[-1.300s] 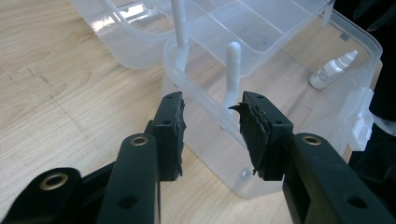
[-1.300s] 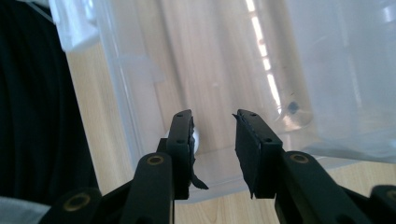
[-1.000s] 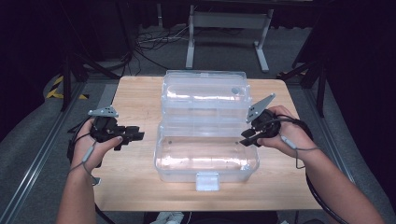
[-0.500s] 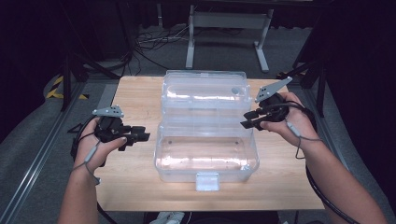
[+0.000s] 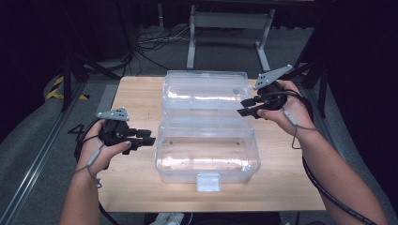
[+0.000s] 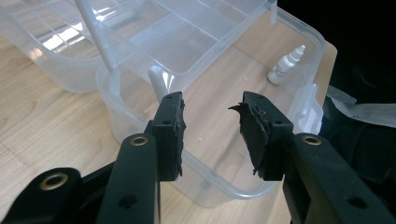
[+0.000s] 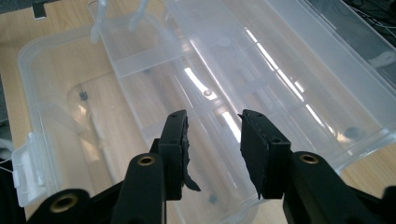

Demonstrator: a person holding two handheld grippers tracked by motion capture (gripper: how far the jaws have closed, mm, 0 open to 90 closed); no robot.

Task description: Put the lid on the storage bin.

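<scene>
A clear plastic box (image 5: 160, 157) lies open on the wooden table (image 5: 136, 96), its lid (image 5: 204, 93) folded back behind it and a white latch (image 5: 208, 182) at its front. My left gripper (image 5: 149, 137) hovers open just left of the box, jaws (image 6: 212, 109) aimed across its near corner with nothing between them. My right gripper (image 5: 243, 107) hangs above the lid's right end; its jaws (image 7: 212, 123) have just been opening and are empty. A small white dropper bottle (image 6: 286, 65) stands by the box's far wall; I cannot tell whether inside it.
A divided clear tray (image 5: 206, 123) rests between base and lid. Behind the table stand a metal frame (image 5: 225, 28) and loose cables (image 5: 150, 42) on the floor. Bare wood shows on both sides of the box.
My right gripper has risen and moved back from beside the box's hinge to above the lid's right end. The left gripper has stayed beside the box.
</scene>
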